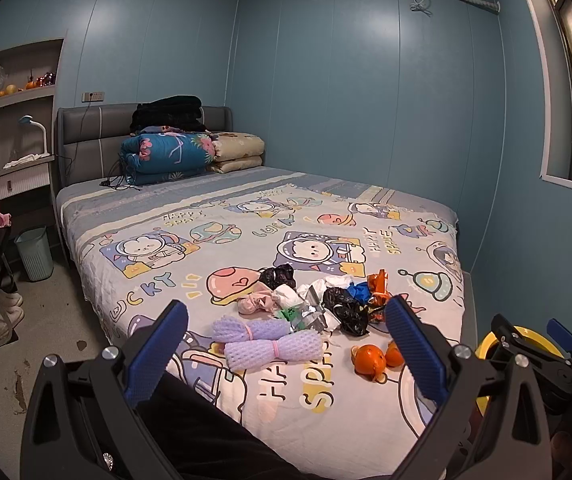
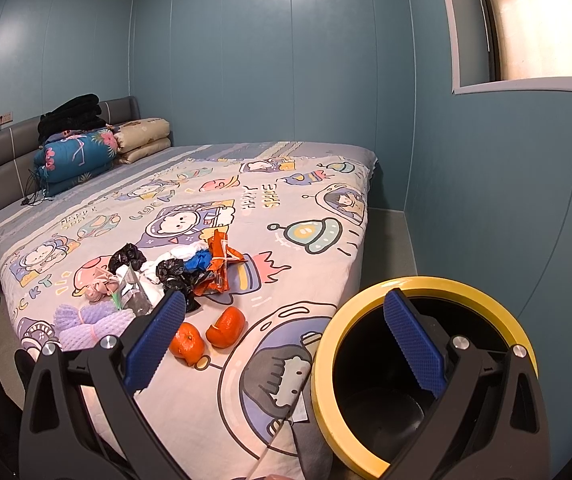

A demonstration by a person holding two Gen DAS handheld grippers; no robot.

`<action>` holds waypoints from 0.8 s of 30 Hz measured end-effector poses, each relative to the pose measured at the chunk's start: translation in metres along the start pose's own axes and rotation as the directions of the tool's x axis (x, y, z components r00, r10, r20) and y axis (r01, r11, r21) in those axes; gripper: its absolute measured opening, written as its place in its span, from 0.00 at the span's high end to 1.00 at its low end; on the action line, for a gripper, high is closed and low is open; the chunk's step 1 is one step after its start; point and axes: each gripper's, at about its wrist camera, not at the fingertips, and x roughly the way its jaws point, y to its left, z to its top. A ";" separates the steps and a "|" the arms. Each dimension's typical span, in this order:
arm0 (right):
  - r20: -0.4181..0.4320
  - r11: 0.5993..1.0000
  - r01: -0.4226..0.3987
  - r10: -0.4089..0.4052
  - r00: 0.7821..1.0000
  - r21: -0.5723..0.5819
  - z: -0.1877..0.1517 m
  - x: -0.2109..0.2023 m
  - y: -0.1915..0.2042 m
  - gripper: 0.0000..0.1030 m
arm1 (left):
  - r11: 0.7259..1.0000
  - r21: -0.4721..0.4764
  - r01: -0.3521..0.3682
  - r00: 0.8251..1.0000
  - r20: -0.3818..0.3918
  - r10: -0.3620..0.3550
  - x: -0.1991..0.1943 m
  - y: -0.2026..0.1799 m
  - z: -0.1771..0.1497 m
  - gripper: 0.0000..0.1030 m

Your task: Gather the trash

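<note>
While both claws hang released above the near edge of the bed (image 1: 326,420), the left gripper (image 1: 286,344) spreads its two blue pads wide with nothing between them, pointing toward the headboard, and the right gripper (image 2: 286,336) does the same just beside it, level and tilted slightly downward. Nearest the right claw, one black bin with a yellow rim (image 2: 326,360) stands off the bed's near right corner, its mouth open upward. Close to the near edge lie two orange peel pieces (image 1: 370,358), almost touching each other. Just to their left sit two rolls of purple foam netting (image 1: 271,348), each tied by a pink band and lying side by side, touching. Beyond these, around the middle of the near half of the bedspread, the trash pile (image 1: 318,300) gathers: two crumpled black plastic bags (image 1: 346,310), one pink knotted bag (image 1: 255,300), one blue scrap (image 1: 360,290), one orange wrapper (image 1: 378,284), some white crumpled tissue and a clear plastic piece, all bunched and touching. Farther off, at the head of the bed, three folded quilts (image 1: 173,152) are stacked against the headboard. On the floor past the bed's left edge stands one pale green wastebasket (image 1: 35,254).
</note>
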 end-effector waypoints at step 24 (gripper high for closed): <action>-0.004 1.000 -0.003 0.003 1.000 0.000 -0.005 -0.001 0.003 0.08 | 1.000 0.000 0.000 1.000 -0.002 0.000 0.001 0.000 0.000 0.08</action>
